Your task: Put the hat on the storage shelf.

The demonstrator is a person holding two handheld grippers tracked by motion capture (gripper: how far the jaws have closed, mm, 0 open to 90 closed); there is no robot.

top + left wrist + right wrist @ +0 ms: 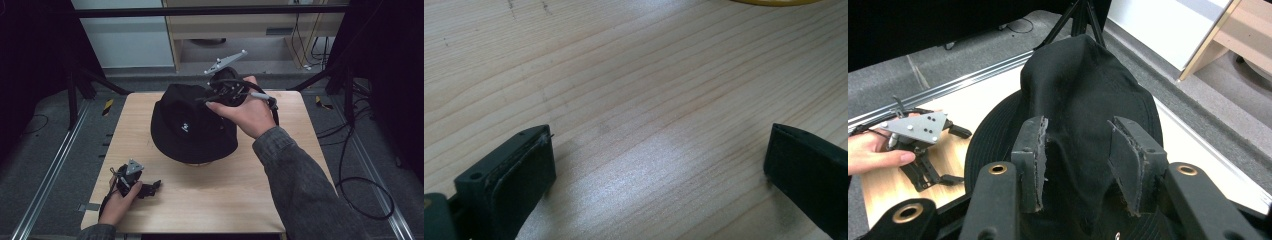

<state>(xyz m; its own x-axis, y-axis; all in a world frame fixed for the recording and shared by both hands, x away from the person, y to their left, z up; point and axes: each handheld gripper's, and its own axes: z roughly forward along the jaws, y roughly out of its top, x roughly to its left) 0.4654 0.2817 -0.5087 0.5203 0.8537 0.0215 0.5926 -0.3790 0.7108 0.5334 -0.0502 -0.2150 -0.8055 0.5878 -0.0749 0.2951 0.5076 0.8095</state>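
Observation:
A black bucket hat (187, 130) with a small white logo sits in the middle of the wooden table (215, 200). My right gripper (215, 97) comes in from the hat's far right side. In the right gripper view, the right gripper (1075, 132) is shut on a bunched fold of the hat's crown (1083, 85), with both pads against the cloth. My left gripper (152, 189) lies on the table at the front left, held by a hand. In its own view, the left gripper (659, 145) stands open over bare wood with nothing between the jaws. It also appears far off, the left gripper (954, 155) beside the hat's brim.
Something pale shows under the hat's front brim (200, 164), and a yellow rim (774, 1) shows at the top of the left gripper view. Metal rails (50, 170) run along the floor on the left. Cables (360, 185) lie on the floor at the right.

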